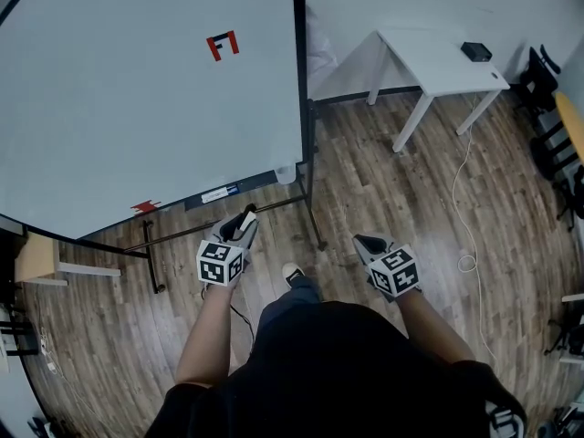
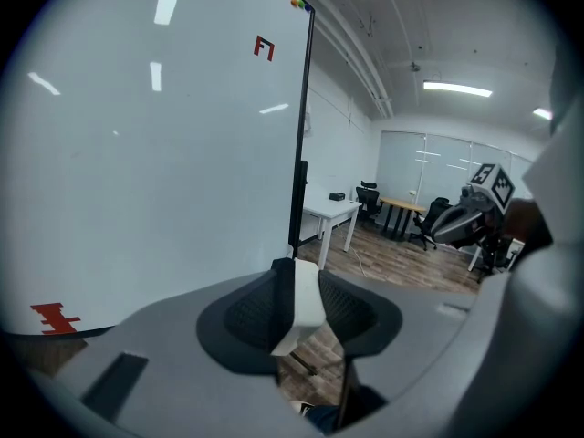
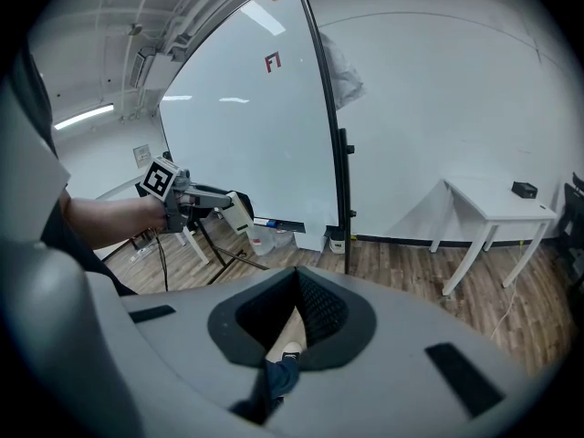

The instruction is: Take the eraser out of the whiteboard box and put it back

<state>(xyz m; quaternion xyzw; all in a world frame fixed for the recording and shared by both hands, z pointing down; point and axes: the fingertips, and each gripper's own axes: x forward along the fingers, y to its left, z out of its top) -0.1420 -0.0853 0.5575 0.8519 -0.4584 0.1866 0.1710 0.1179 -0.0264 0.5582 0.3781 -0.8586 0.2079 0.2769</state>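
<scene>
**Eraser clamped in the left hand-held gripper, clear of the whiteboard**

Eraser point(image 2: 306, 301) is sitting between the jaws of the left hand-held gripper point(image 1: 245, 223), which are pressing on it and standing fairly wide. It is hanging in the air near the lower edge of the whiteboard point(image 1: 137, 89), above the wood floor point(image 1: 401, 190). Right hand-held gripper point(image 1: 367, 243) is carrying nothing, its jaws meeting at the tips.

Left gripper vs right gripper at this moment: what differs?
Load: the grey left gripper clamps a white block eraser; the grey right gripper holds nothing. Jaws: left's are held apart by the eraser; right's meet at the tips. Place: left sits near the foot of the whiteboard, right over wood floor. Both point forward and down.
</scene>
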